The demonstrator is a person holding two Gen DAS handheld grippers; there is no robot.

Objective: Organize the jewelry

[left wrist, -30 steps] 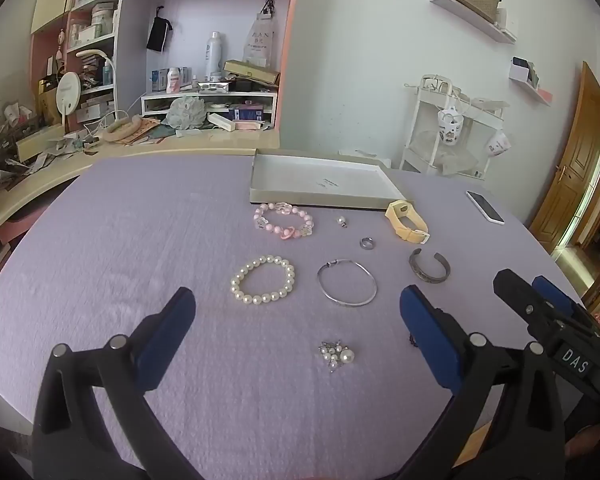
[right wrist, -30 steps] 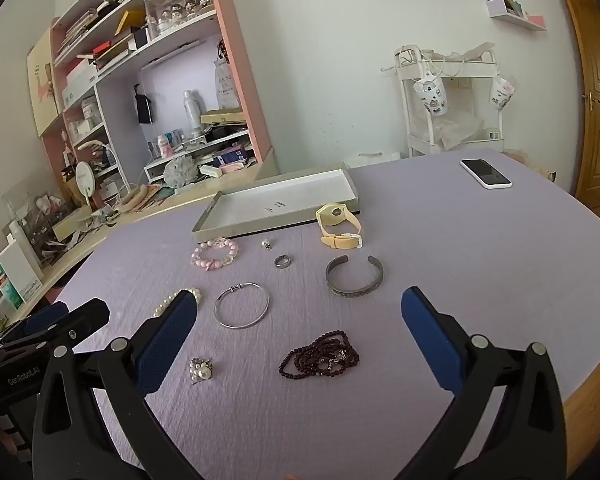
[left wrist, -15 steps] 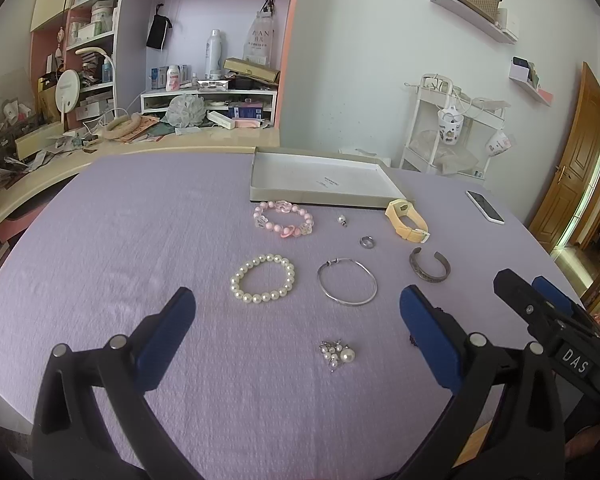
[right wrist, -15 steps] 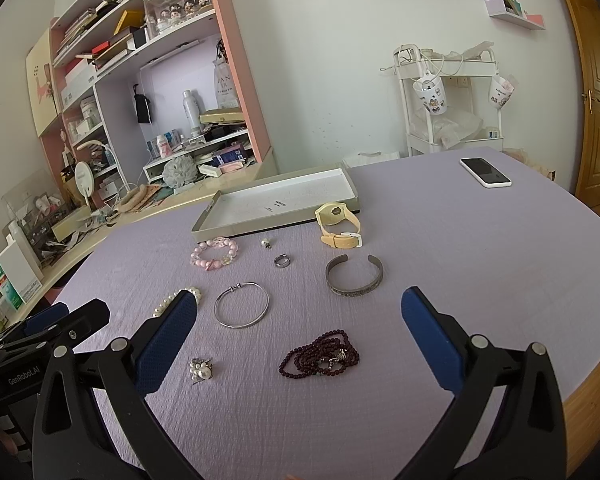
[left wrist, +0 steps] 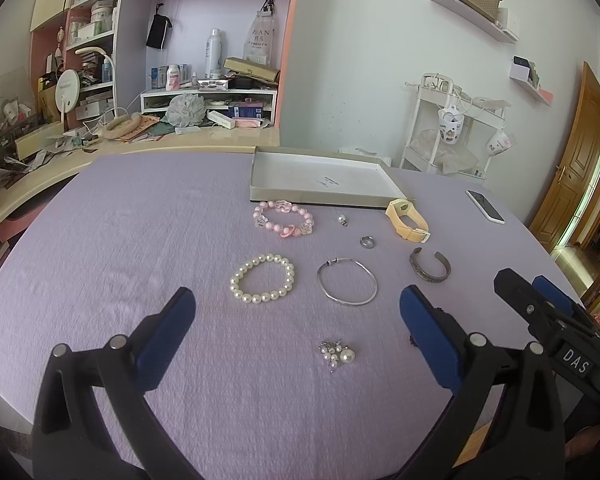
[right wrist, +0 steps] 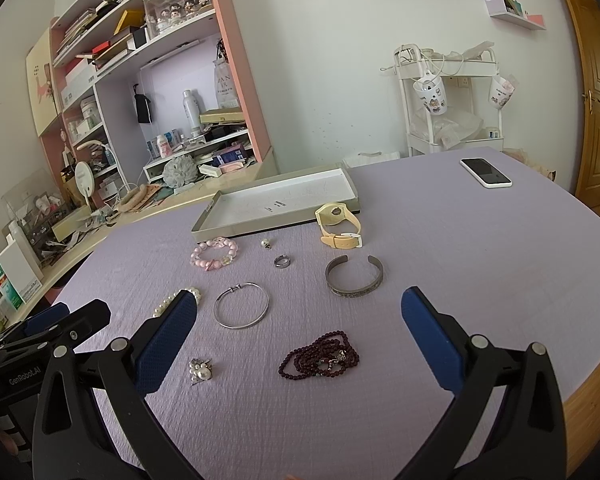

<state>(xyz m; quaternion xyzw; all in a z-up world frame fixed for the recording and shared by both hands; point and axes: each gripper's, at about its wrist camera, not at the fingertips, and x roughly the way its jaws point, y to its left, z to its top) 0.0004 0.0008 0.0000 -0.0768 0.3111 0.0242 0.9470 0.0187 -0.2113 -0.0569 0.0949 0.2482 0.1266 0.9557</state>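
Observation:
Jewelry lies scattered on the lilac tablecloth in front of a shallow empty box lid (left wrist: pixel 320 182) (right wrist: pixel 276 204). I see a pink bead bracelet (left wrist: pixel 283 218) (right wrist: pixel 214 255), a white pearl bracelet (left wrist: pixel 262 278), a thin silver bangle (left wrist: pixel 347 286) (right wrist: pixel 241 305), a grey cuff (left wrist: pixel 429 269) (right wrist: pixel 354 276), a ring (left wrist: pixel 367 241) (right wrist: pixel 282 261), a yellow watch (left wrist: pixel 406 222) (right wrist: pixel 337 227), a pearl cluster (left wrist: pixel 337 354) (right wrist: pixel 200 369) and dark red beads (right wrist: pixel 320 356). My left gripper (left wrist: pixel 296 330) and right gripper (right wrist: pixel 298 332) hover open above the near table, holding nothing.
A white phone (right wrist: pixel 485 172) lies at the far right of the table. A cluttered desk and shelves (left wrist: pixel 172 92) stand behind, with a white trolley (right wrist: pixel 452 100) by the wall. The table's wooden edge (right wrist: pixel 592 384) curves near right.

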